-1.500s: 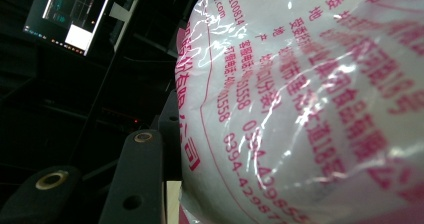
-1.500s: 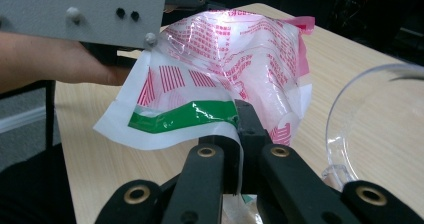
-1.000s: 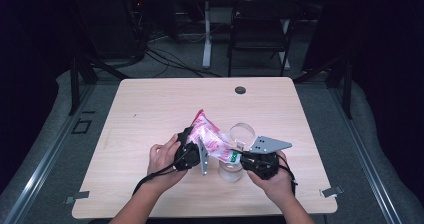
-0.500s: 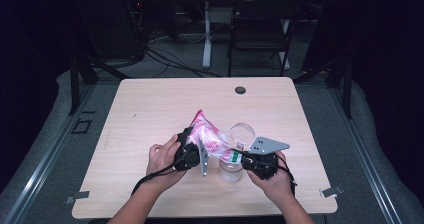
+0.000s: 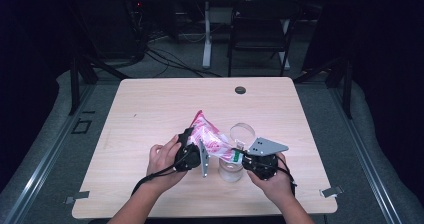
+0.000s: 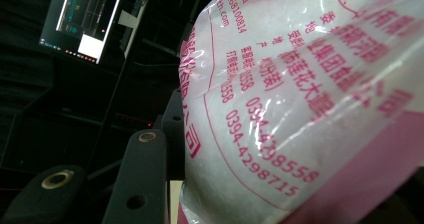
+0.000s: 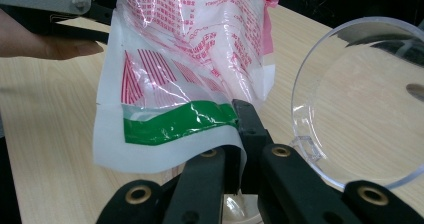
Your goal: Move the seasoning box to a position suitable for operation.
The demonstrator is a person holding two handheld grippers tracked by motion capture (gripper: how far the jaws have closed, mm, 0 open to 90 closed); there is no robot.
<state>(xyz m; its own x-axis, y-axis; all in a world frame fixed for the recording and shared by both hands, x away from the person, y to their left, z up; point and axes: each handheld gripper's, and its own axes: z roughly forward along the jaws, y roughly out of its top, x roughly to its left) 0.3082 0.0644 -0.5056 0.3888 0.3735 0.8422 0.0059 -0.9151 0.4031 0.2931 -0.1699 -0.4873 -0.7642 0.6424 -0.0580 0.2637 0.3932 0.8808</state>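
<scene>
While a clear jar (image 5: 231, 168) with hinged lid (image 5: 242, 133) stands beneath, both tools, left tool (image 5: 196, 151) and right tool (image 5: 239, 156), pinch the pink bag (image 5: 210, 140), slanting up-left over the worktop (image 5: 150, 109).

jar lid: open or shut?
Open. The clear hinged lid stands swung up off the jar, beside the bag pinched by the right gripper.

A: Where is the bag (image 5: 209, 139)?

B: Over the worktop (image 5: 150, 114), toward its near edge, held up between the left gripper (image 5: 192, 151) and the right gripper (image 5: 245, 159).

A: And the jar (image 5: 231, 170)?

B: It stands on the worktop under the bag's right end, just left of the right gripper. Its lid (image 5: 242, 133) is behind it, toward the far edge.
</scene>
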